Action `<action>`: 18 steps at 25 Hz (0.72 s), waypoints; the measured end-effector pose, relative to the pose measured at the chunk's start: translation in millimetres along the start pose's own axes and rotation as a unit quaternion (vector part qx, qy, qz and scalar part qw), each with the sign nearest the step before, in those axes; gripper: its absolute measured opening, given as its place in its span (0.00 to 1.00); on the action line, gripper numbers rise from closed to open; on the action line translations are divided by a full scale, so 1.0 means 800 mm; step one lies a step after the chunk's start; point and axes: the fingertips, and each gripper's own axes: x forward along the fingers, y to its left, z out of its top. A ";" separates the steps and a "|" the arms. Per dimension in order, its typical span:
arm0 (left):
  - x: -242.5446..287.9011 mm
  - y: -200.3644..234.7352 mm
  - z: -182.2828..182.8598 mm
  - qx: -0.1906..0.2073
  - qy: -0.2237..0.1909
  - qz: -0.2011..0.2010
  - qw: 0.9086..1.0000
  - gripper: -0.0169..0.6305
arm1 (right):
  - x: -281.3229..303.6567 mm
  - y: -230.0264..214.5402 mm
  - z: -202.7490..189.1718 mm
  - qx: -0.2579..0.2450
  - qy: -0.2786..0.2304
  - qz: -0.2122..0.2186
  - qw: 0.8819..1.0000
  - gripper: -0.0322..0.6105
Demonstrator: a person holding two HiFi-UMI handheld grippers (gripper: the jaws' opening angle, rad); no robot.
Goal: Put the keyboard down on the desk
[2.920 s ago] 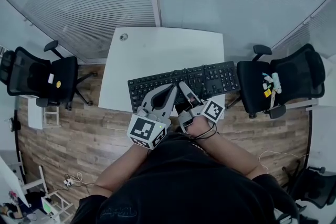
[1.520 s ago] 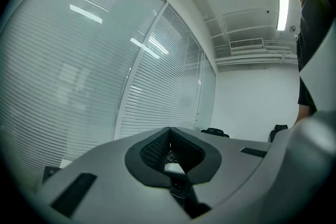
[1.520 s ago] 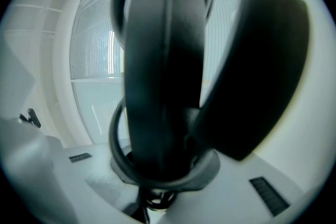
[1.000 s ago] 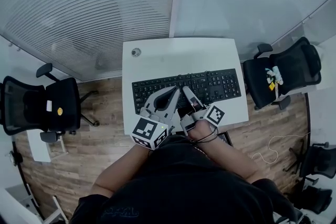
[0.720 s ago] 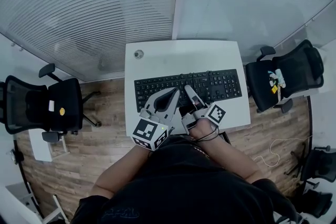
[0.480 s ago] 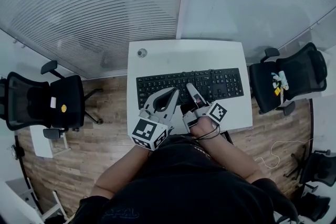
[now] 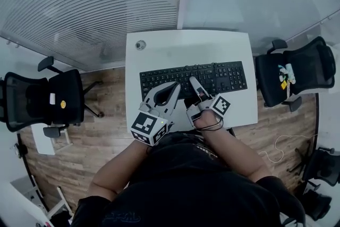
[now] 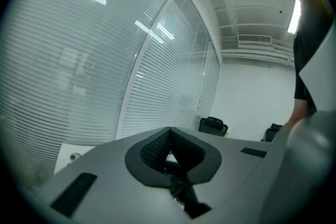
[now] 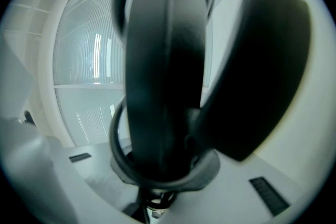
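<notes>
Keyboard (image 7: 223,75) over desk (image 7: 186,48) middle; right gripper (image 7: 194,83) clamps its near edge (left gripper (image 7: 174,86) alongside, jaws pinched together, over keys).

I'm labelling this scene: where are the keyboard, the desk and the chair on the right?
keyboard (image 7: 227,75): head view, right-hand key block
desk (image 7: 186,49): head view, bare top behind the keyboard
chair (image 7: 270,87): head view, black seat

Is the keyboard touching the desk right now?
Cannot tell. The head view looks straight down on the keyboard over the desk, so any gap beneath it is hidden, and neither gripper view shows its underside.
</notes>
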 end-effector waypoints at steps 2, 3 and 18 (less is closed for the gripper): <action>0.008 0.005 -0.011 0.002 0.010 0.003 1.000 0.05 | -0.002 -0.017 0.003 0.004 0.002 -0.011 1.000 0.20; 0.014 0.007 -0.017 0.001 0.016 0.005 1.000 0.05 | -0.001 -0.024 0.006 0.005 0.003 -0.015 1.000 0.20; 0.061 0.029 -0.100 -0.034 0.079 0.012 0.996 0.05 | -0.010 -0.108 0.032 0.021 0.002 -0.066 0.998 0.20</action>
